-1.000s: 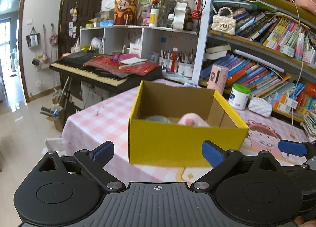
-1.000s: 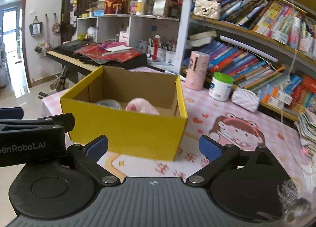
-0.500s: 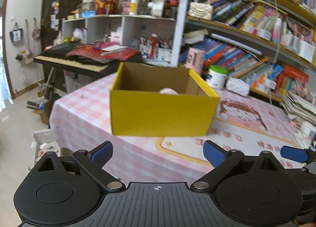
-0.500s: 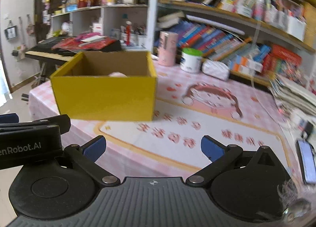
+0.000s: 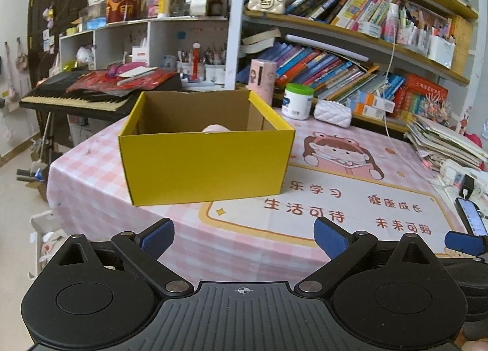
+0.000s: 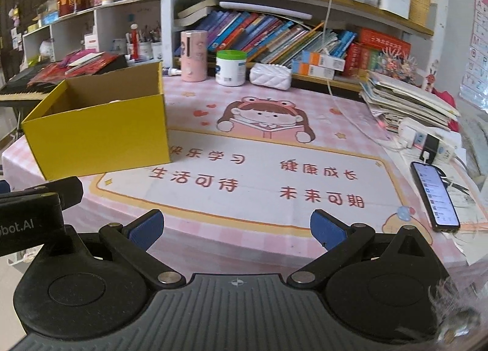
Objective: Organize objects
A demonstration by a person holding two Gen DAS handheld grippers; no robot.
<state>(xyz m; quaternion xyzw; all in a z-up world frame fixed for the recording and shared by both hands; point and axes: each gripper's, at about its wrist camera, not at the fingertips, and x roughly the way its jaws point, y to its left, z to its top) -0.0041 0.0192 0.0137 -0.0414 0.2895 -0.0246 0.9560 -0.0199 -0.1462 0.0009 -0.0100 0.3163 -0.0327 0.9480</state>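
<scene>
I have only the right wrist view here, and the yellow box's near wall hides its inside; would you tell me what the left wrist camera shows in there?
Observer: In the yellow box, the rounded top of a pink object shows above the near wall.
Operator: Thank you. Is the left gripper holding anything?
Observer: No, the left gripper is open and empty, short of the table edge.
Operator: Anything left of the box that I lack?
Observer: Boxes and clutter lie on the floor beside the table.
</scene>
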